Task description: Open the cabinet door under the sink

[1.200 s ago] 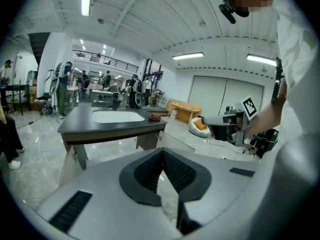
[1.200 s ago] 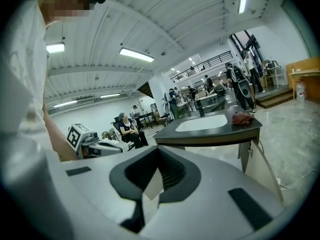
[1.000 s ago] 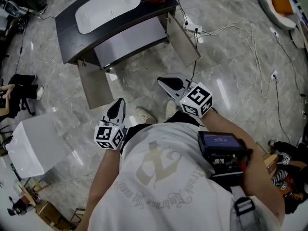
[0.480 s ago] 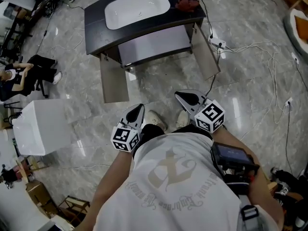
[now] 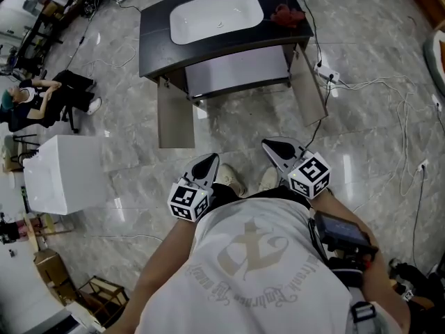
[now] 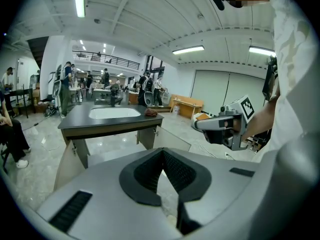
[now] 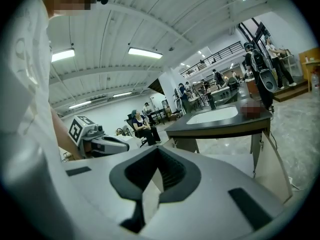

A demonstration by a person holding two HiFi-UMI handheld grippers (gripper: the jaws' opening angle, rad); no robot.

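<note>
Big open hall, grey marble-look floor (image 5: 229, 127), strip lights (image 6: 187, 49) on the ceiling in both gripper views. At top of the head view stands the sink cabinet (image 5: 156, 44): dark top, white basin (image 5: 217, 16) set in it, red cloth (image 5: 287, 16) on the top's right end. Both doors under it hang open: the left door (image 5: 175, 120) & the right door (image 5: 309, 92) are swung out toward the person, pale interior showing btwn them.

The left gripper (image 5: 207, 162) & right gripper (image 5: 273, 147) are held close to the person's torso, above the shoes (image 5: 233, 179), well apart from the cabinet, touching nothing. Each one's jaws are pressed together, nothing btwn them.

White cables (image 5: 375, 82) trail over the floor right of the cabinet, w/ a power strip (image 5: 327, 75) near the right door. A white box (image 5: 66, 174) sits at left, a seated person (image 5: 49, 96) beyond it.
</note>
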